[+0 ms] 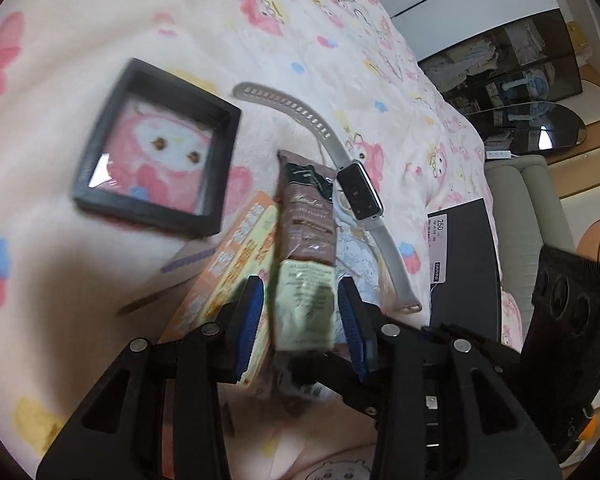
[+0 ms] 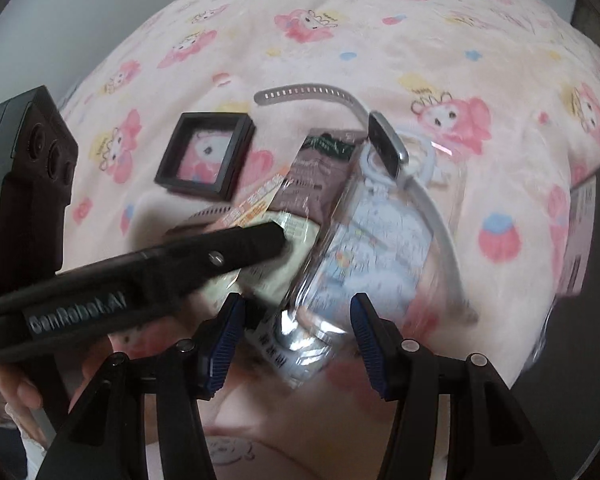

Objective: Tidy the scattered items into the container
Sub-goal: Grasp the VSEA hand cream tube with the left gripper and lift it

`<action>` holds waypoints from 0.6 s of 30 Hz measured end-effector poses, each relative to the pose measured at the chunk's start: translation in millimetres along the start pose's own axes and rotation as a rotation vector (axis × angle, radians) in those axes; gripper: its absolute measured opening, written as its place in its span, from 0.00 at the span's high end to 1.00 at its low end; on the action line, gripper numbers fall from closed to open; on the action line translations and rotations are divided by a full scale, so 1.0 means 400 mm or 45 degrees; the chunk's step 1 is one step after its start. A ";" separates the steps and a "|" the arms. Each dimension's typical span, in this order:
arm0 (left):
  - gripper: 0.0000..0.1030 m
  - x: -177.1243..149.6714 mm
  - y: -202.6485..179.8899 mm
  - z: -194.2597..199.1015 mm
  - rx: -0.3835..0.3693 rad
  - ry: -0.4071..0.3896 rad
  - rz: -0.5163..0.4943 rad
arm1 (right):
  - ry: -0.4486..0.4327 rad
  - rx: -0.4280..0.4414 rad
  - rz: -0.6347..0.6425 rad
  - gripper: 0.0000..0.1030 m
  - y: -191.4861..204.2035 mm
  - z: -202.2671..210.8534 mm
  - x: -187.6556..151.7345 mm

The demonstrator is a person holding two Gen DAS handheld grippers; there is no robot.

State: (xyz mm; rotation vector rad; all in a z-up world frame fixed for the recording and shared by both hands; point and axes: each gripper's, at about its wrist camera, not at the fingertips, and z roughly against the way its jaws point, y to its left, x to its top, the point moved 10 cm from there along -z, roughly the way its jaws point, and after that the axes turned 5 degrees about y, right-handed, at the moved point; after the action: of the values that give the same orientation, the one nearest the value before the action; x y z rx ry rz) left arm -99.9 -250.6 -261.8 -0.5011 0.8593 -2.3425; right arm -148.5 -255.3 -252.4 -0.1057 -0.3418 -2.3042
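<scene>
Straddling, at lower centre, a light, crinkly brown snack packet (image 1: pixel 306 216) lying on the bed (image 1: pixel 320 32) with left claw (image 1: pixel 300 320) wide open, gripping nothing; best pinched mid-body; right claw (image 2: pixel 296 336) likewise open, empty.

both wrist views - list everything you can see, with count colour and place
blanket: one, pink cartoon print, under everything
frame: one, black, left of the pile
smartwatch: one, grey strap, dark face, right side of the pile
snack packet: one, brown and pale green, between the left gripper's fingers
orange box: one, orange and yellow, under the packet
clear packet: one, light blue print, ahead of the right gripper
left gripper: one, black with blue pads, astride the snack packet
right gripper: one, black with blue pads, open
</scene>
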 end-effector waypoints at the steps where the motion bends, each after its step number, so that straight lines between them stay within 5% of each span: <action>1: 0.62 -0.002 -0.002 -0.007 -0.003 0.007 0.000 | 0.005 -0.002 0.010 0.48 0.001 -0.006 0.007; 5: 0.72 -0.006 -0.004 -0.007 0.054 0.006 -0.030 | 0.019 -0.025 0.074 0.47 0.013 -0.020 0.026; 7: 0.79 -0.011 -0.004 0.006 0.055 0.001 -0.032 | 0.004 0.016 0.099 0.64 0.032 -0.017 0.024; 18: 0.79 -0.110 -0.052 0.096 0.038 -0.001 -0.061 | -0.015 0.114 0.095 0.66 0.077 0.067 -0.072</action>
State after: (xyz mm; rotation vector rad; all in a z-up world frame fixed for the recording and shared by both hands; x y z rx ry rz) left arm -55.0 -227.2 -226.1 -0.5150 0.8194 -2.3947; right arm -107.2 -248.0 -225.2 -0.0860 -0.4393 -2.2116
